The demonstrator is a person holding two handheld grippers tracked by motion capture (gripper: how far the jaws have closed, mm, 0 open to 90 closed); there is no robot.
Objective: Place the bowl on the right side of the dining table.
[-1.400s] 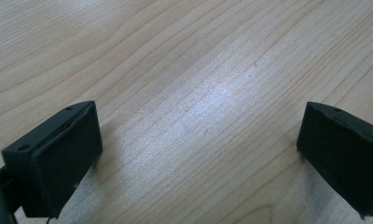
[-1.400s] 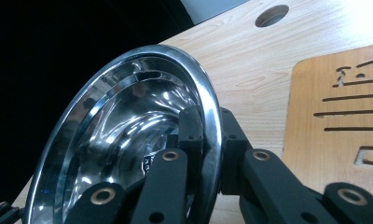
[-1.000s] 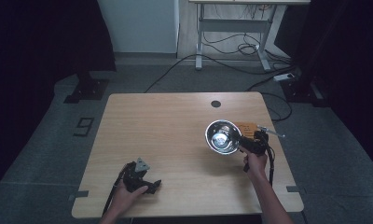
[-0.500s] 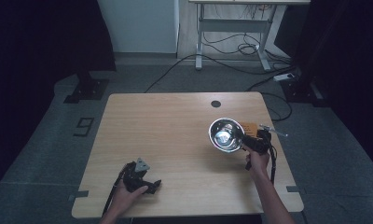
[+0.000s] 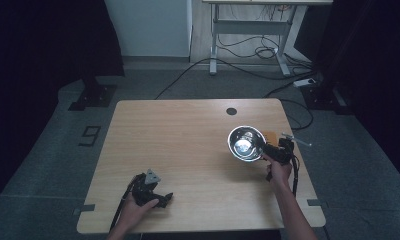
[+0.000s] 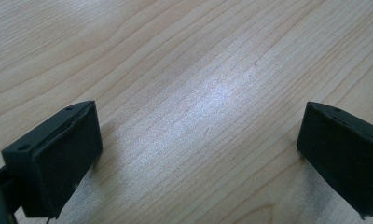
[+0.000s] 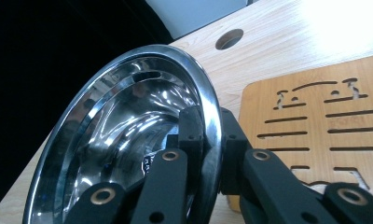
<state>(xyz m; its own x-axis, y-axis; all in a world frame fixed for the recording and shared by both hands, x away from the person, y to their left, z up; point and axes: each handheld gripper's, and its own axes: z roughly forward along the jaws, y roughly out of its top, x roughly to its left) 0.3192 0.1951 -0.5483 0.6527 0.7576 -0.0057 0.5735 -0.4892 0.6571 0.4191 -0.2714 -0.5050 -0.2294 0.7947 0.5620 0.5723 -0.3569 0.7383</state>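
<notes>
No brand or label can be read: a small dark tag inside the steel bowl [image 7: 128, 140] shows only part of a letter or two, too cut off to make out, and the slots cut into the wooden trivet [image 7: 324, 126] form no legible words in the right gripper view.

Your surface [image 5: 188, 145] is a light wood-grain top with a round cable hole [image 5: 231, 111] near its far edge. It stands on grey carpet in a dark-curtained room, with cables [image 5: 268, 50] trailing on the floor under a second desk [image 5: 253, 15] behind.

Your right gripper [image 7: 208, 154] has its fingers clamped on the bowl's rim, one finger [image 7: 191, 130] inside the bowl and the other outside, the rim pinched between them. The bowl is tilted, its open face turned partly sideways, over the right side of the surface, just beside the trivet.

Your left gripper [image 6: 198, 154] rests near the front left of the surface, fingers wide, with bare wood between them, well apart from the bowl.
</notes>
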